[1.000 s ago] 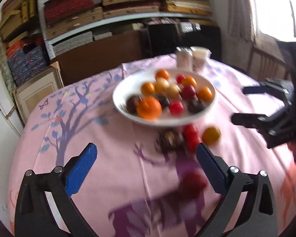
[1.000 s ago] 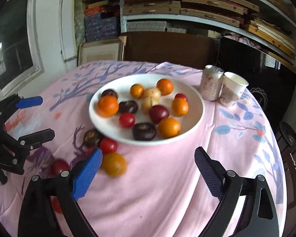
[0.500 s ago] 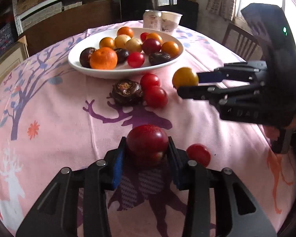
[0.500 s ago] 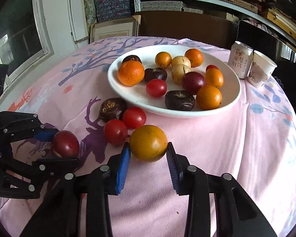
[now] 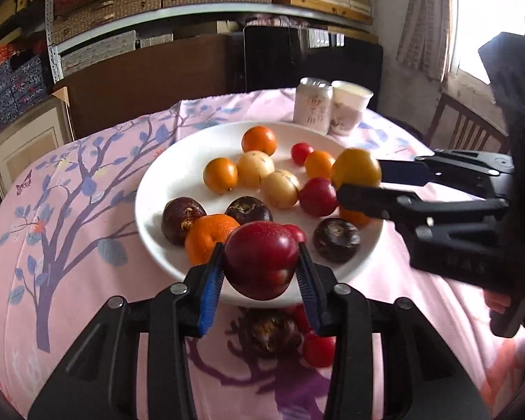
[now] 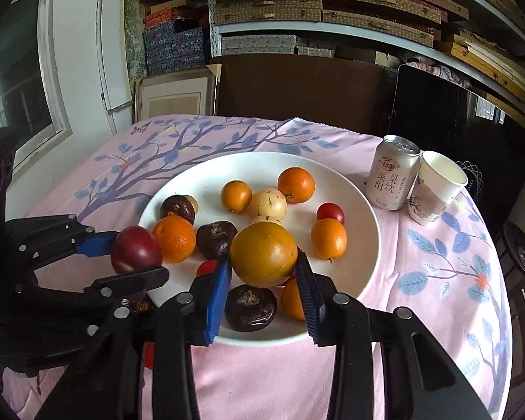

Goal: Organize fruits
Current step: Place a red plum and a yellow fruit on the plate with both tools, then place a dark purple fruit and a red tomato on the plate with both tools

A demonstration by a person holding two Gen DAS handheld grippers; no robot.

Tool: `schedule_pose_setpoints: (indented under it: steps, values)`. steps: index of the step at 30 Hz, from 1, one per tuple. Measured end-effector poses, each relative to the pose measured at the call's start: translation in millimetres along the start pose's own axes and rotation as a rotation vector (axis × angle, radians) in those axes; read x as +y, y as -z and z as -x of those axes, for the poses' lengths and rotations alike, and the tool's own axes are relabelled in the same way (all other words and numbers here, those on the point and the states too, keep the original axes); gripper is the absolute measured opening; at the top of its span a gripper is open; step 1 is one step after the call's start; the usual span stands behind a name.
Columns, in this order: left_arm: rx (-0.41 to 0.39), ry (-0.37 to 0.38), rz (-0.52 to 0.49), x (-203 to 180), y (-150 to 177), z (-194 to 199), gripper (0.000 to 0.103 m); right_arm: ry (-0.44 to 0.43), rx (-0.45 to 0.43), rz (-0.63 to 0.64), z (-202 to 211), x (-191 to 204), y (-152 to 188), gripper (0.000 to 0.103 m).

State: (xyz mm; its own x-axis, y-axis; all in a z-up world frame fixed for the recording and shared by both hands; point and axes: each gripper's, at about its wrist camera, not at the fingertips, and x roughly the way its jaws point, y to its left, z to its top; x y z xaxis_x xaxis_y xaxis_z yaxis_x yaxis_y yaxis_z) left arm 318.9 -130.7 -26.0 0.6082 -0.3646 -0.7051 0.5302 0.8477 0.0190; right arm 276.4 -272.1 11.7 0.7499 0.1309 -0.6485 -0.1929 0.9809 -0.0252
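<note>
Both grippers have lifted off the cloth since half a second ago and now hang over the plate (image 5: 147, 189), each carrying a fruit. Left gripper (image 5: 260, 266) is pinching the red plum (image 5: 259, 257) between its blue pads, over the near rim of the plate beside an orange (image 5: 206, 236). Right gripper (image 6: 264, 280) is pinching the yellow fruit (image 6: 264, 257), held above the near half of the plate, over a dark fruit (image 6: 250, 308) and other pieces.

That means two of the loose fruits have left the tablecloth (image 5: 87, 280) and are probably one release away from joining the pile. Both seem to be in the air, not resting on anything. The plate is crowded, so each drop will likely need a bare patch, or the round fruit may roll.

On the cloth below the left gripper a dark fruit (image 5: 267, 329) and small tomatoes (image 5: 318, 350) remain to be collected. A can (image 6: 393, 175) and cup (image 6: 437, 189) stand beyond the plate.
</note>
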Motion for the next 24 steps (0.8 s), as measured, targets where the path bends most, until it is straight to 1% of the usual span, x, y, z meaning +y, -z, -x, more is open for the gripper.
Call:
schedule_pose_setpoints:
  steps: [1,2,3,4,6,8,9,11,13,14,15,16,17,18,19,20,22,24]
  values:
    - [0.001,-0.040,-0.012,-1.3,0.6,-2.9,0.067,0.028,0.005,0.014,-0.2,-0.7,3.2,0.072]
    - [-0.010,-0.075,-0.028,-3.4,2.2,-1.9,0.099,0.077,-0.011,0.011,2.0,-3.9,4.7,0.092]
    - [-0.044,-0.078,-0.032,-3.8,6.8,5.0,0.098,0.100,-0.024,0.006,5.4,-5.8,6.7,0.098]
    - [-0.075,-0.058,-0.035,-4.1,10.6,14.6,0.098,0.123,-0.040,-0.004,12.2,-10.4,9.5,0.099]
    - [-0.087,-0.033,-0.040,-4.0,16.8,30.1,0.098,0.160,-0.038,-0.002,25.8,-14.4,17.7,0.099]
    - [-0.100,-0.038,-0.044,-3.6,27.2,46.9,0.098,0.151,-0.038,0.000,45.1,-12.9,32.2,0.099]
    - [-0.092,-0.041,-0.048,-3.9,33.1,52.0,0.098,0.116,-0.033,-0.005,55.8,-7.2,42.8,0.099]
    - [-0.063,-0.035,-0.048,-5.7,47.4,58.6,0.098,0.018,-0.019,-0.015,72.3,4.1,61.5,0.099]
    - [-0.031,0.000,-0.055,-11.8,60.1,59.8,0.098,-0.077,0.007,-0.005,83.9,24.1,81.6,0.099]
    - [-0.017,0.003,-0.067,-16.2,63.1,58.1,0.098,-0.127,0.029,0.016,86.3,36.6,89.9,0.096]
    - [-0.009,0.003,-0.085,-20.7,65.6,54.9,0.098,-0.117,0.050,0.038,87.0,45.8,96.8,0.096]
    - [-0.004,-0.008,-0.115,-24.8,66.9,50.4,0.098,-0.051,0.071,0.079,84.6,55.7,103.9,0.096]
    - [-0.010,-0.042,-0.138,-26.8,67.5,46.2,0.098,-0.037,0.081,0.117,82.6,62.3,108.2,0.096]
    - [-0.014,-0.076,-0.150,-27.0,68.7,43.9,0.098,-0.073,0.101,0.147,78.8,66.2,112.3,0.096]
    - [-0.006,-0.087,-0.152,-22.4,70.2,40.4,0.098,-0.087,0.121,0.138,75.3,66.7,115.0,0.096]
    - [0.005,-0.078,-0.143,-16.5,71.3,37.9,0.098,-0.106,0.141,0.114,72.1,65.5,118.1,0.096]
    - [0.018,-0.088,-0.095,-1.1,71.3,32.4,0.098,-0.180,0.169,0.085,64.9,67.2,123.1,0.096]
    - [0.034,-0.084,-0.064,14.9,70.8,26.1,0.098,-0.180,0.194,0.098,57.6,75.1,125.6,0.096]
